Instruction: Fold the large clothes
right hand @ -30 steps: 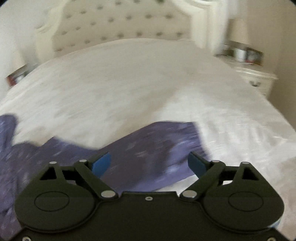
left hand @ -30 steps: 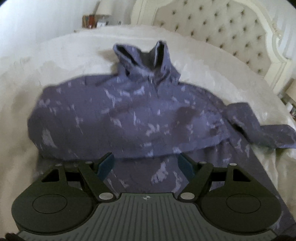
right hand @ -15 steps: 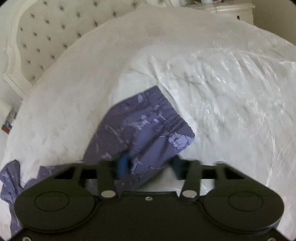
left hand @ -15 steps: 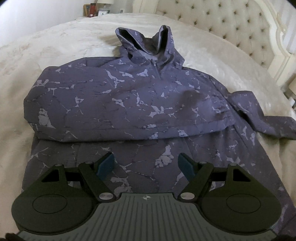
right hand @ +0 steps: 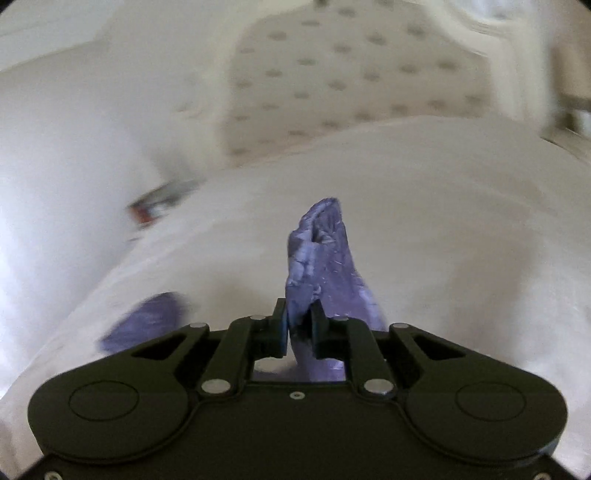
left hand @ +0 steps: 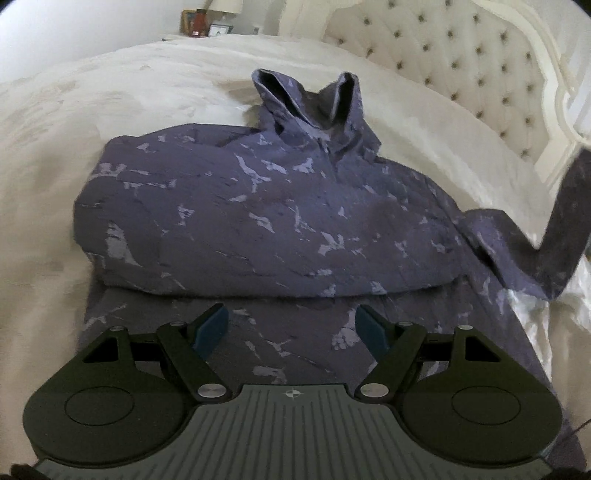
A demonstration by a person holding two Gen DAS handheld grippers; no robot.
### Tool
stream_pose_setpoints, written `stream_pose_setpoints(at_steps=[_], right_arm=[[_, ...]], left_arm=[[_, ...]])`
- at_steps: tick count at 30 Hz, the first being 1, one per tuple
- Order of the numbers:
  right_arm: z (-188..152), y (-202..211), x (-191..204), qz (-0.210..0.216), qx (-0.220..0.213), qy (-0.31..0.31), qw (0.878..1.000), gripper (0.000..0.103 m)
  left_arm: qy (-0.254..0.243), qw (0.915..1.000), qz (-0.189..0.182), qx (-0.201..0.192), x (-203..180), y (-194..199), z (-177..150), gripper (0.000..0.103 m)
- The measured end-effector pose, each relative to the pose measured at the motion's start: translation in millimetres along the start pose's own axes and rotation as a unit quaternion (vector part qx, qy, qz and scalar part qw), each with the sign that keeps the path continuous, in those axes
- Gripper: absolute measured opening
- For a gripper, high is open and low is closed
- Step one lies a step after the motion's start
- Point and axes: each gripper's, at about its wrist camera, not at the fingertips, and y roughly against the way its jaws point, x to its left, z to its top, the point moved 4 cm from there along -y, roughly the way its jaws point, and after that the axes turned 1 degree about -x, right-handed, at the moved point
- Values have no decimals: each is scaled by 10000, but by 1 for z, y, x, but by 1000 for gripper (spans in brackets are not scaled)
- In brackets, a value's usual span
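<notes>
The purple hooded jacket [left hand: 266,221] lies spread on the bed [left hand: 92,103] straight ahead of the left hand-held gripper [left hand: 291,326], hood at the far end, with one side already folded over the body. It looks thin, soft and light, probably a little slick, so it should drape and slide rather than hold a crease; a firm pinch at a cuff or hem edge would serve better than a grab at mid-panel.

Off to the right of the left hand-held gripper, the sleeve [left hand: 569,221] rises off the bedding. The right hand-held gripper [right hand: 299,332] is clenched on that sleeve's end, the cuff [right hand: 321,251] standing up just beyond its fingertips. The left hand-held gripper hovers released, blue pads wide apart, above the near hem, touching nothing.

Beyond the jacket stands a tufted headboard [left hand: 461,62], with a nightstand [left hand: 207,26] far off to the left.
</notes>
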Motion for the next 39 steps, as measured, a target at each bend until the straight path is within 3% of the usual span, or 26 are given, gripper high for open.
stream_pose_setpoints(at_steps=[5, 10, 18, 24, 26, 28, 33, 39], right_arm=[[-13, -27, 114, 1049, 119, 496, 9932, 19], [-62, -60, 208, 1813, 478, 809, 9789, 19], [-153, -112, 286, 2342, 1298, 1271, 9551, 19], [-221, -131, 301, 2391, 1800, 1816, 9367, 30], [-233, -125, 301, 2490, 1971, 1885, 9293, 66], [-240, -121, 295, 2641, 2013, 1843, 9251, 78], [-224, -101, 249, 2441, 1737, 1701, 9388, 78], [-211, -80, 175, 1850, 1470, 1594, 9585, 78]], left_arm=[[232, 9997, -12, -113, 18, 10, 4, 75], [458, 9988, -22, -184, 40, 21, 7, 75], [796, 9963, 107, -296, 77, 38, 6, 75], [850, 9958, 89, -330, 85, 44, 8, 75], [850, 9958, 41, -344, 85, 45, 10, 75], [822, 9959, -1, -370, 85, 43, 13, 75], [714, 9965, -151, -408, 73, 35, 30, 75], [606, 9970, -307, -373, 49, 1, 51, 75]])
